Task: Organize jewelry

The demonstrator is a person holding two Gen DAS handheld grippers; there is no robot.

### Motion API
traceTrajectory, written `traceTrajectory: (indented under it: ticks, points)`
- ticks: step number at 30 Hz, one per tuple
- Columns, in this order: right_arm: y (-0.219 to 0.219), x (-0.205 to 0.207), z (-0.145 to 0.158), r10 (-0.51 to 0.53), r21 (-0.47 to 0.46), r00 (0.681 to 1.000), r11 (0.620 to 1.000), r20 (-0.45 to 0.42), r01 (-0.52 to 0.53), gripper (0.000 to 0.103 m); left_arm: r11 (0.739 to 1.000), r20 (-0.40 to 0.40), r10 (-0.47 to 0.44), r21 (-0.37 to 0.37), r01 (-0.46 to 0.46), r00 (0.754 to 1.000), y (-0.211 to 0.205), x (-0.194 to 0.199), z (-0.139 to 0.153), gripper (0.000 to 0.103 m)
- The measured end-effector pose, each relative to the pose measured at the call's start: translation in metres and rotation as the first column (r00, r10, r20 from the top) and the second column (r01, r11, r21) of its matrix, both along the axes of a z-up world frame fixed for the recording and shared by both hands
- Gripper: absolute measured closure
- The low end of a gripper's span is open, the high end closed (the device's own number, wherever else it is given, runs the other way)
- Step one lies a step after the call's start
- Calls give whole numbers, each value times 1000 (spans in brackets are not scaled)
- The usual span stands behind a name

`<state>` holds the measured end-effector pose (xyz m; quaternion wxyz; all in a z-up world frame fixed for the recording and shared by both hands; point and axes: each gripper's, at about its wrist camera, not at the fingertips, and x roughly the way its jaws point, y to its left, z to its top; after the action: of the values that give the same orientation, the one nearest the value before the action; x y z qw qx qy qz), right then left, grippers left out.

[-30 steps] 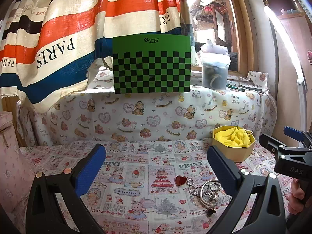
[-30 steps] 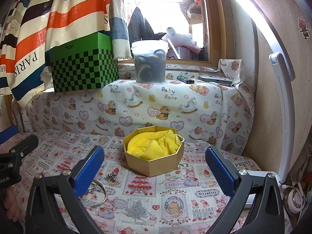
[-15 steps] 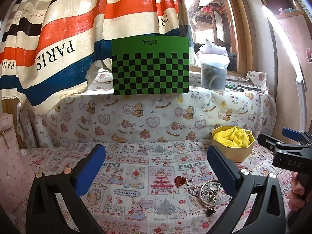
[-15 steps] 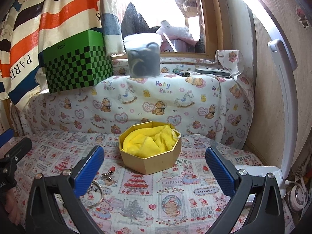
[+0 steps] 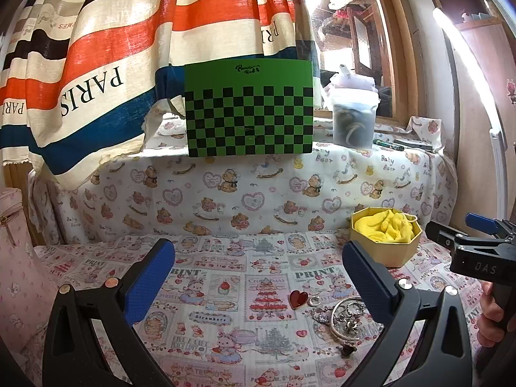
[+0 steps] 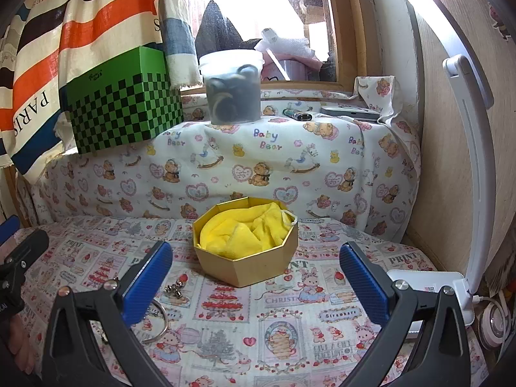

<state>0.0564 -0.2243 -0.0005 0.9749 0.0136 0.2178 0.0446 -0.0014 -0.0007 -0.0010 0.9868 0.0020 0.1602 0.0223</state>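
A small pile of jewelry lies on the patterned cloth: a red heart pendant [image 5: 298,299], a small ring [image 5: 314,300], a silver bangle [image 5: 346,321] and charms. The bangle [image 6: 159,319] and silver beads [image 6: 174,288] also show in the right wrist view. A gold octagonal box [image 5: 385,240] lined with yellow cloth [image 6: 246,233] stands to the right of the pile. My left gripper [image 5: 254,277] is open and empty, above the cloth left of the jewelry. My right gripper [image 6: 254,277] is open and empty, in front of the box [image 6: 248,266]; it also shows in the left wrist view [image 5: 477,245].
A raised ledge behind holds a green checkered box [image 5: 250,108], a plastic tub [image 5: 354,117], a lighter [image 6: 298,115] and a flat device [image 6: 350,113]. A striped curtain [image 5: 96,64] hangs at the left. A white lamp stand [image 6: 471,167] rises at the right. A pink bag [image 5: 13,251] sits far left.
Both grippers have shifted slightly; the right one has drifted a little left and closer toward the gold box. Nothing was grasped or moved on the cloth.
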Motion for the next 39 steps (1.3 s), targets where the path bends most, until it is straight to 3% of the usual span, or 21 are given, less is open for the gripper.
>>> traceTrajectory:
  ticks: [21,32,39]
  points:
    - [0,1,0,-1,-2,1000,1000,-8,1,0,1000,-9,-3,2,3,1000,-3,2,1,0]
    - [-1,7,-3,-5,-8,998,1000,-59,4,0,994,-158,27,-104,-43,987,17,28,-11,0]
    - [-3,5,-1,-31,-30,999,999,-41,30,0,994,-216,-34,-110,10,976,17,36,-16,0]
